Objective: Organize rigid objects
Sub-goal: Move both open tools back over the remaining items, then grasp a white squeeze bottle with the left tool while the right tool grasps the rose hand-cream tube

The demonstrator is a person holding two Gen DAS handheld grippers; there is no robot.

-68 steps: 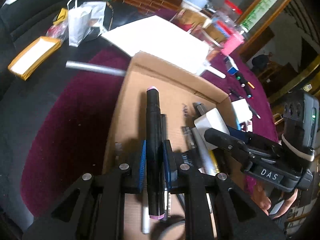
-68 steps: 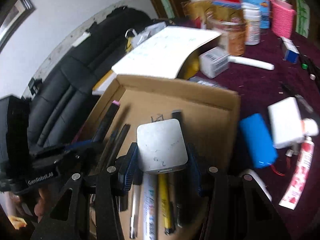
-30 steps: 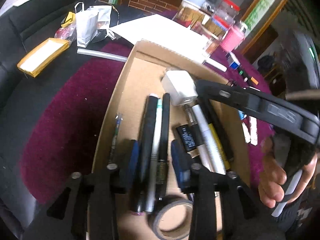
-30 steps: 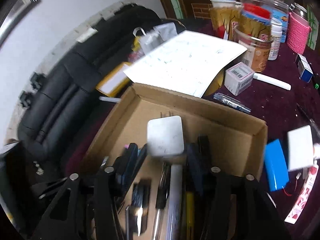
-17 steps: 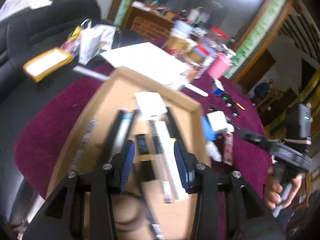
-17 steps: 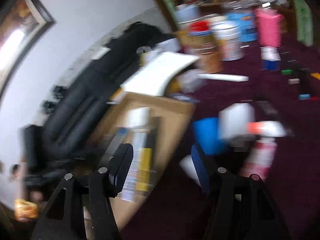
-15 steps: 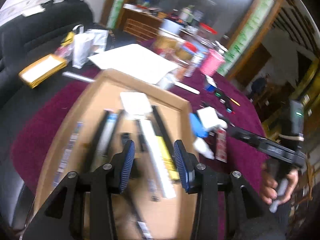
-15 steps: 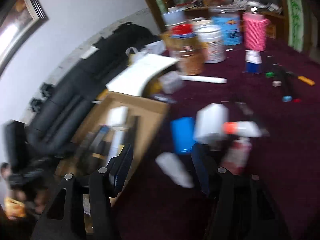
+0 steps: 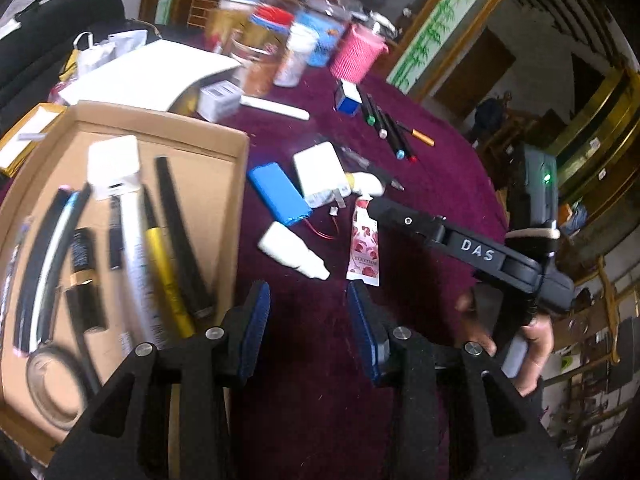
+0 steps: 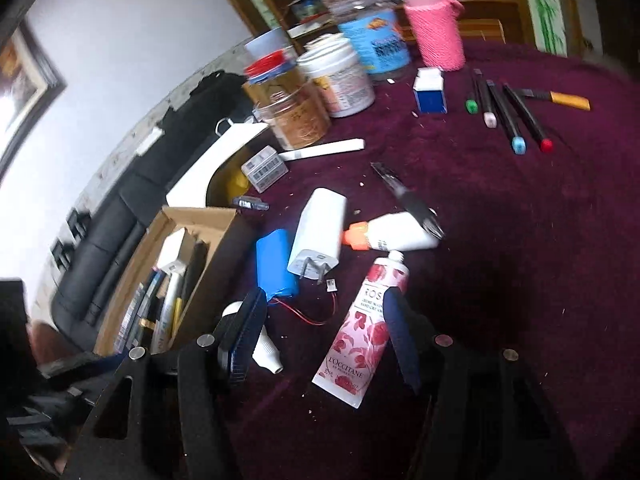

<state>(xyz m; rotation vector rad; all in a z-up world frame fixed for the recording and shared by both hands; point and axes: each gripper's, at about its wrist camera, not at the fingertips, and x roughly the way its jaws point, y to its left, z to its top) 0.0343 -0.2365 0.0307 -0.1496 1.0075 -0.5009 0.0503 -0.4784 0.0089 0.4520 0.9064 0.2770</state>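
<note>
The cardboard box (image 9: 240,148) at the left holds several pens, a white adapter (image 9: 114,164) and a tape roll (image 9: 56,384). Right of it, on the burgundy cloth, lie a blue battery pack (image 9: 278,194), a white charger (image 9: 320,172), a small white bottle (image 9: 292,250) and a rose hand-cream tube (image 9: 364,248). My left gripper (image 9: 308,320) hangs open over bare cloth just short of the bottle and tube. My right gripper (image 10: 320,328) stands wide open above the hand-cream tube (image 10: 360,336), with the battery pack (image 10: 276,264) just ahead of its left finger. It holds nothing.
Jars (image 10: 296,112), a pink knitted cup (image 10: 434,36), a small blue and white box (image 10: 430,92) and several markers (image 10: 508,120) stand farther back. A white sheet (image 9: 156,76) lies behind the box. A hand (image 9: 532,344) holds the right gripper at the right.
Both grippers have left the box and swung right over the cloth. The left let go of the black marker, the right of the white adapter; both things now lie in the box.
</note>
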